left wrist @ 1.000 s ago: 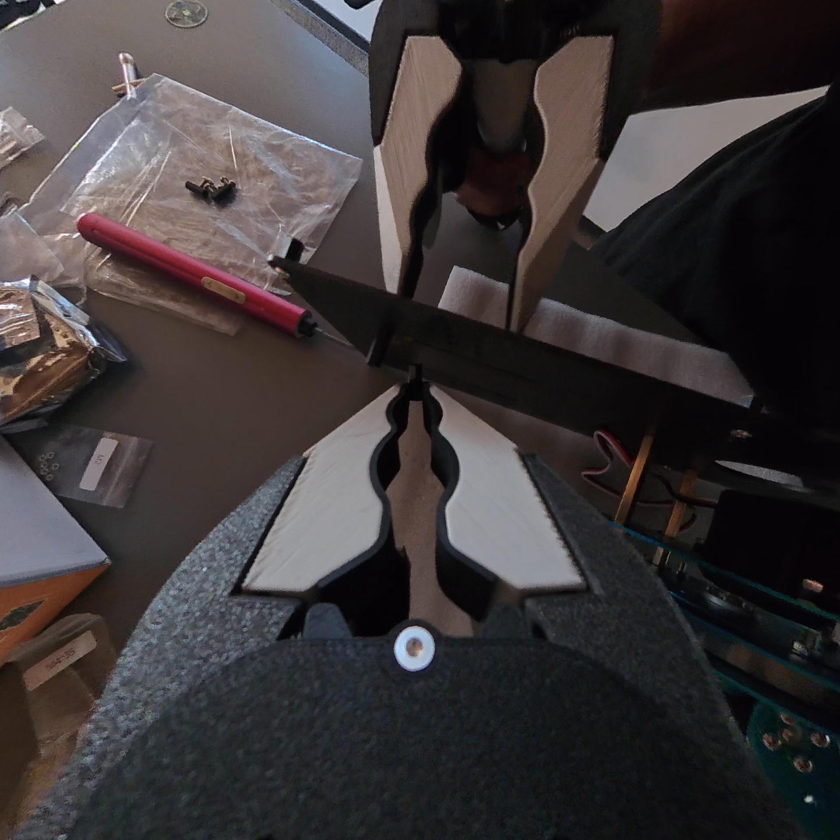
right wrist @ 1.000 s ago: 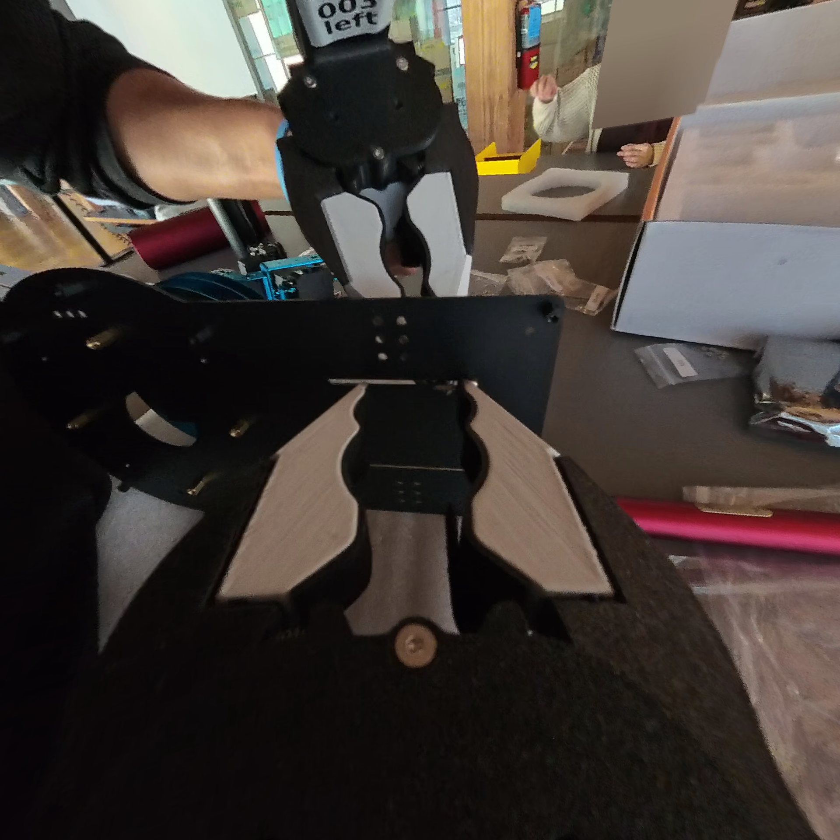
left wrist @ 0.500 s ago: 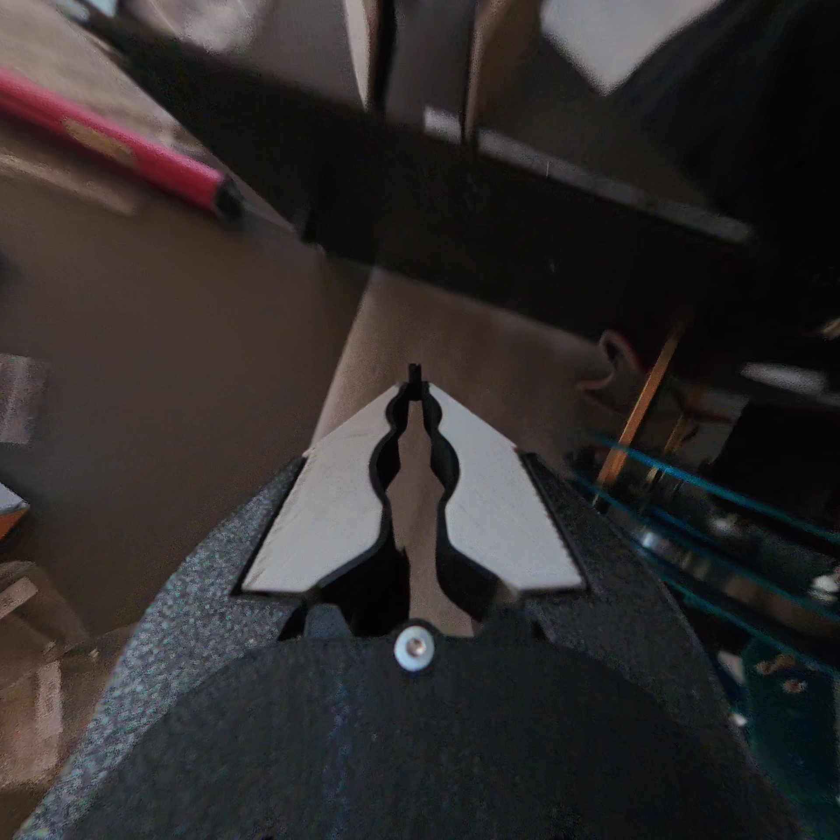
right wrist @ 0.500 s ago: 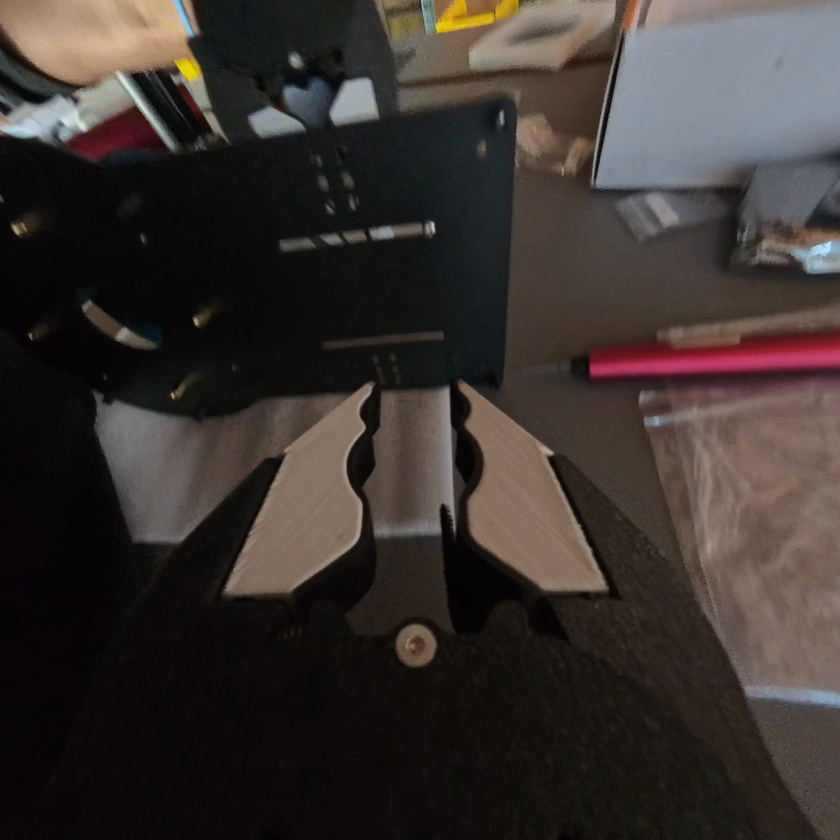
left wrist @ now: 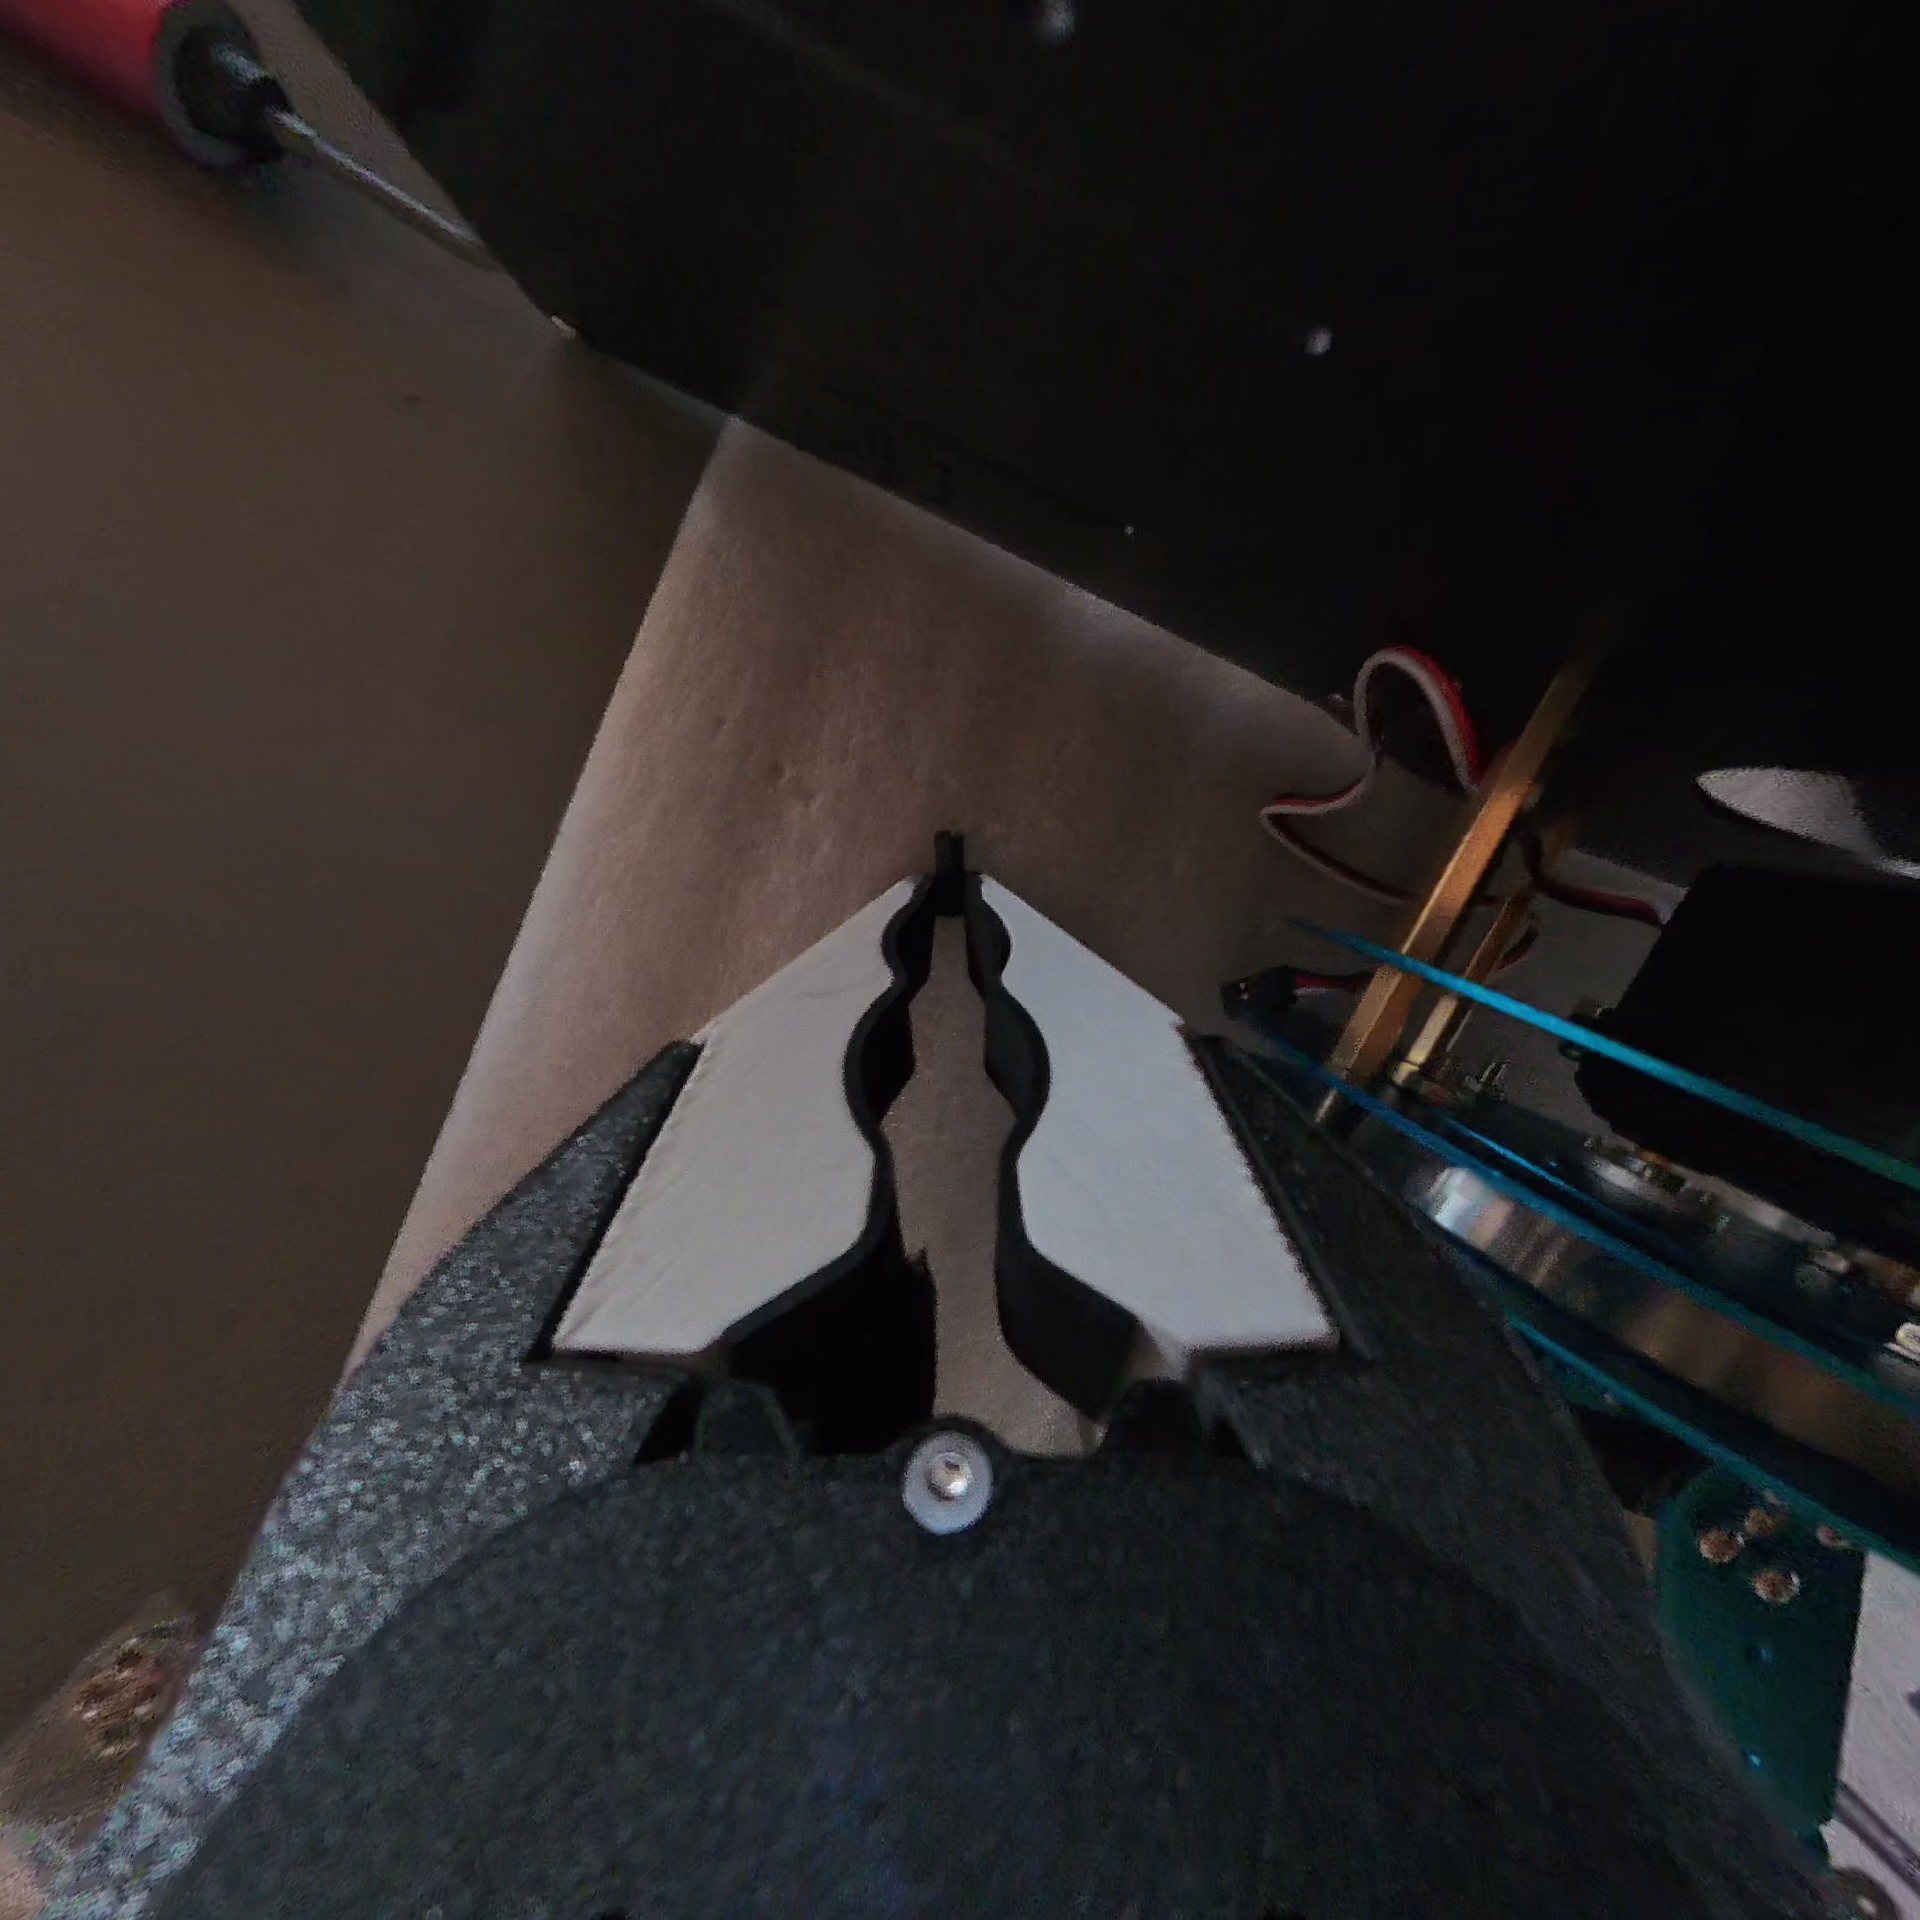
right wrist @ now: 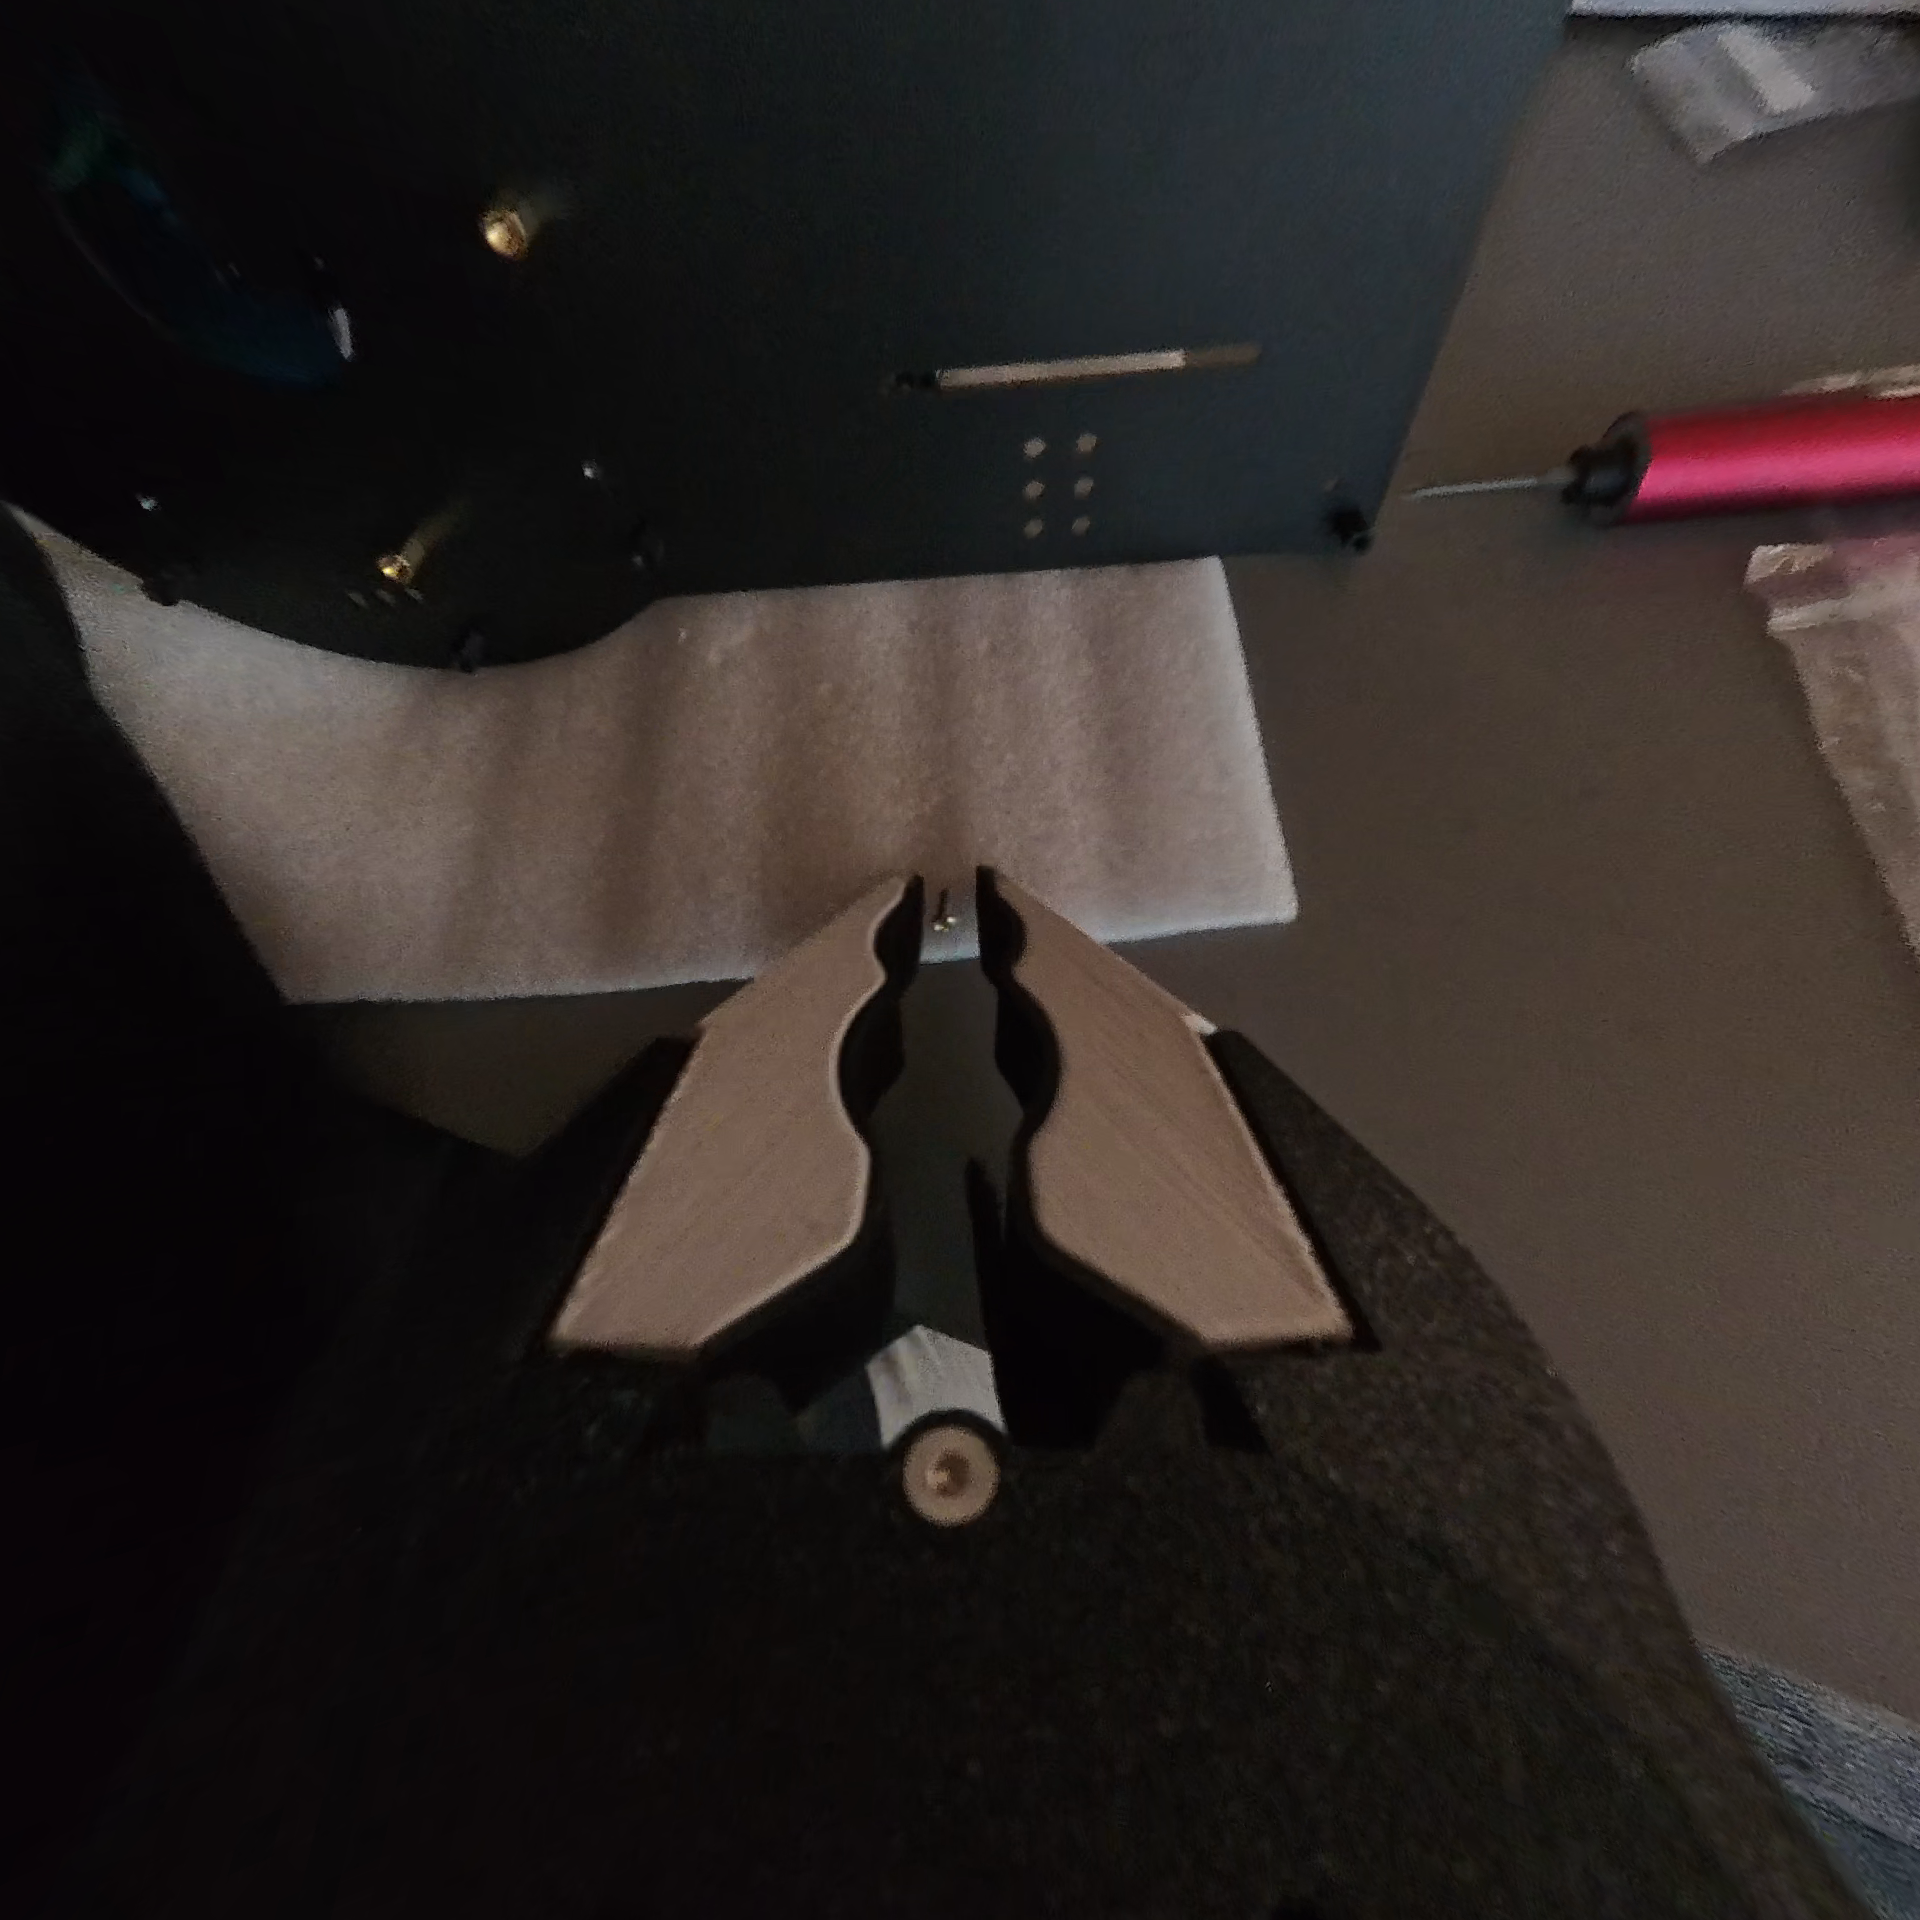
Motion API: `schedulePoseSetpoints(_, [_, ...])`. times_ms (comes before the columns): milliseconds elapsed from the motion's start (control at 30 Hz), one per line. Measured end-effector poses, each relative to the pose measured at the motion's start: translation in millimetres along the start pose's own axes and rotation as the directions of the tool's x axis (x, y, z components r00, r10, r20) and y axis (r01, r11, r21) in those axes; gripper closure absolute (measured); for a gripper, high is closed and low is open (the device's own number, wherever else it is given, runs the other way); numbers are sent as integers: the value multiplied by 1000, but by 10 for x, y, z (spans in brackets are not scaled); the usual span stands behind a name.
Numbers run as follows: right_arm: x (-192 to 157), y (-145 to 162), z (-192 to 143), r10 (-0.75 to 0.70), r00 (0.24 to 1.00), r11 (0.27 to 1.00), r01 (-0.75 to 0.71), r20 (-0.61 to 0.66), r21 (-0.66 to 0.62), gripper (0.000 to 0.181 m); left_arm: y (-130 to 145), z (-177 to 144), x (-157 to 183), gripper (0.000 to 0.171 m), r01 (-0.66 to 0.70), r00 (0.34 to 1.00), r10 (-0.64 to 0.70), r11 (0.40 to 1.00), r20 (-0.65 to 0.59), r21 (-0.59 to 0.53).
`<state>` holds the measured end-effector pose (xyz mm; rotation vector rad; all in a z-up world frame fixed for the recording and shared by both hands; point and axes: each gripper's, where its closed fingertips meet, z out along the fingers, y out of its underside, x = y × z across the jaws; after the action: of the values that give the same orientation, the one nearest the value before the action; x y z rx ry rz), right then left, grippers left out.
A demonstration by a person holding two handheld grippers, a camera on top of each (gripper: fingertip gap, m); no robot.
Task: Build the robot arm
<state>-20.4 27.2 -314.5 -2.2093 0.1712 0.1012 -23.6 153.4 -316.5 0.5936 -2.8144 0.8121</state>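
My left gripper (left wrist: 948, 878) is shut on a small black screw (left wrist: 945, 850) that sticks out past its tips. It hangs low over a white foam sheet (left wrist: 831, 675), beneath the edge of a black metal plate (left wrist: 1143, 260). My right gripper (right wrist: 945, 894) is open by a narrow gap, its tips at the near edge of the foam sheet (right wrist: 727, 779). A tiny screw (right wrist: 941, 909) lies between the tips. The black plate (right wrist: 935, 208) with holes and a slot lies just beyond it.
A red screwdriver (right wrist: 1766, 462) lies right of the plate, its tip also in the left wrist view (left wrist: 135, 62). Clear plastic bags (right wrist: 1849, 675) lie at the right. Brass standoffs (left wrist: 1455, 862), red-white wires (left wrist: 1382, 748), blue acrylic plates (left wrist: 1662, 1091) and a green board (left wrist: 1745, 1610) crowd the left gripper's right side. Spacing between my two grippers at the tips: around 15 cm. From the right gripper's tips to the red screwdriver (right wrist: 1766, 462) is close to 15 cm.
My right gripper has drawn back from the black plate, dropped to the foam and narrowed its jaws around a tiny screw. My left gripper has dropped below the plate's edge, still holding its screw.
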Motion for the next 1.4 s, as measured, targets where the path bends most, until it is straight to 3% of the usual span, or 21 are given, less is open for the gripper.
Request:
schedulePoseSetpoints(167, [-22, 39, -49, -7, 999, 1000, 8, -33, 10, 172, -52, -128, -148, 167, 5, 995, -10, 998, 102, 55])
schedulePoseSetpoints(367, [-24, 54, -27, -31, 996, 999, 32, -82, 17, 173, -484, -395, -18, 167, -147, 977, 108, 965, 182, 219])
schedulePoseSetpoints(600, [-26, 24, -39, -27, 993, 1000, 28, -113, 8, 179, -610, -469, 15, 167, -264, 953, 233, 952, 193, 155])
schedulePoseSetpoints(700, [-8, -194, -86, -48, 993, 997, 54, -112, 54, 178, -631, -476, 19, 167, -295, 945, 267, 946, 187, 138])
schedulePoseSetpoints(867, [-12, -935, -85, -95, 994, 971, 103, -48, 216, 178, -670, -467, 19, 167, -385, 908, 360, 918, 213, 90])
schedulePoseSetpoints(933, [-14, -1086, -35, -117, 993, 966, 113, 2, 233, 177, -654, -453, 41, 167, -415, 895, 394, 908, 209, 63])
schedulePoseSetpoints(1067, [-121, -1182, 89, -176, 979, 962, 149, 100, 229, 177, -633, -442, 134, 168, -426, 897, 411, 902, 165, 71])
schedulePoseSetpoints(1400, [-133, -1237, 194, -202, 970, 965, 174, 136, 196, 178, -665, -461, 196, 167, -444, 888, 429, 893, 163, 69])
